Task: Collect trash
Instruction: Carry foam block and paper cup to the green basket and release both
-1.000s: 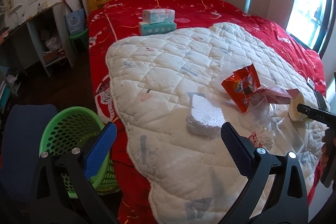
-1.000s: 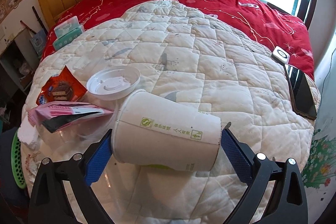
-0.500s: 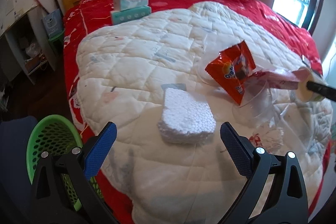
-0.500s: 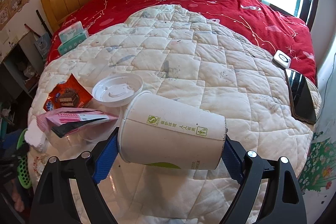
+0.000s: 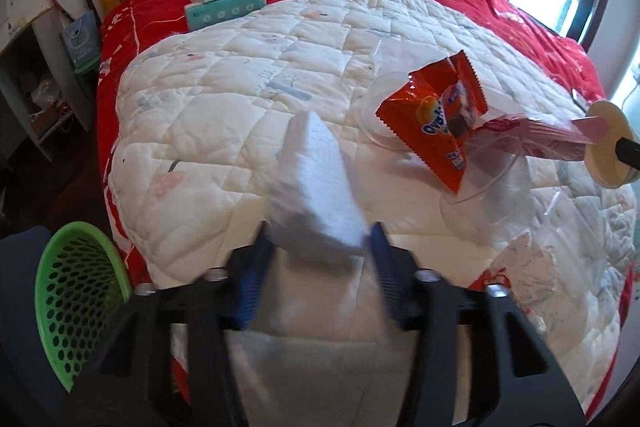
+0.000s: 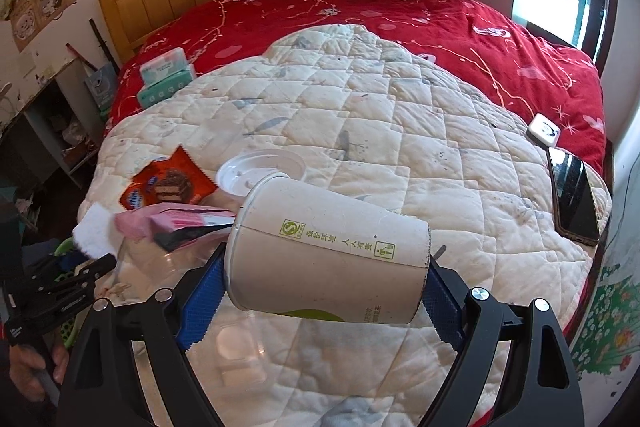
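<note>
1. Left wrist view: the left claw (image 5: 318, 259) is closing on the white foam piece (image 5: 314, 187), whose far end tilts up off the bed quilt (image 5: 224, 115).
2. The green basket (image 5: 76, 295) waits at the near left, probably for this trash.
3. The right claw (image 6: 320, 291) grips the paper cup (image 6: 328, 251) sideways, above the quilt.

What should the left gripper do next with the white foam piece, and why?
Probably finish squeezing, then lift the foam piece and swing it over to the green basket. The left gripper is closing with the foam between its blue pads, the foam's far end already tipped up off the quilt, and the basket stands beside the bed, at the picture's lower left.
</note>
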### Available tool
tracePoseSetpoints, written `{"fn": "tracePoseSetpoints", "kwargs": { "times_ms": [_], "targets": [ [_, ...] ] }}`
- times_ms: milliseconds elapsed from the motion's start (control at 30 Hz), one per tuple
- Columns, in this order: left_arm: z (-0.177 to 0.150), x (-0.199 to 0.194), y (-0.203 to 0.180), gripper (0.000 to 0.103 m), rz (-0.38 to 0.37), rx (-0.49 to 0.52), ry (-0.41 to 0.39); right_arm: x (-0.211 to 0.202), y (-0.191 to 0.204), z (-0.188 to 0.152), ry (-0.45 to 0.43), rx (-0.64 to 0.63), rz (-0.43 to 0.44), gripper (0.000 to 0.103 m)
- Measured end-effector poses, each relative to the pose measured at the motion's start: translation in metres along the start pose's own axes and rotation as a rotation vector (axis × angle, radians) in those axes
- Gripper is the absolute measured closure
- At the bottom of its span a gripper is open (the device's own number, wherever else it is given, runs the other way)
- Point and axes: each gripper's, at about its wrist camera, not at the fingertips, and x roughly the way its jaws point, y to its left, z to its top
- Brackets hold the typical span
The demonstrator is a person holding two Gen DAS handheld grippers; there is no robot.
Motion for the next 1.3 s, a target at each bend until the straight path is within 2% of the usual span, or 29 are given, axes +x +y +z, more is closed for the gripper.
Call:
{"fn": "tracePoseSetpoints", "kwargs": {
  "times_ms": [333,533,833,933,1167,1300],
  "targets": [
    [-0.008,-0.048,0.022,0.063,-0.042,-0.054,-0.102,-0.034,0.039,-0.011,-0.038,-0.041,0.058,0.019],
    [-0.022,-0.087,0.048,0.063,-0.056,-0.120,-0.144,-0.055,0.072,-0.016,-0.063,-0.101,0.093,0.019],
    [-0.064,-0.128,0.124,0.063,0.085,-0.236,-0.143,-0.070,0.139,-0.023,-0.079,-0.184,0.189,0.019],
    [-0.080,-0.128,0.154,0.063,0.152,-0.270,-0.106,-0.066,0.167,-0.025,-0.071,-0.219,0.219,0.019],
    [-0.105,-0.119,0.207,0.060,0.204,-0.358,-0.054,-0.058,0.225,-0.030,-0.046,-0.289,0.280,0.019],
    [-0.116,-0.116,0.226,0.046,0.209,-0.398,-0.044,-0.048,0.253,-0.032,-0.026,-0.322,0.304,0.019]
  ]
}}
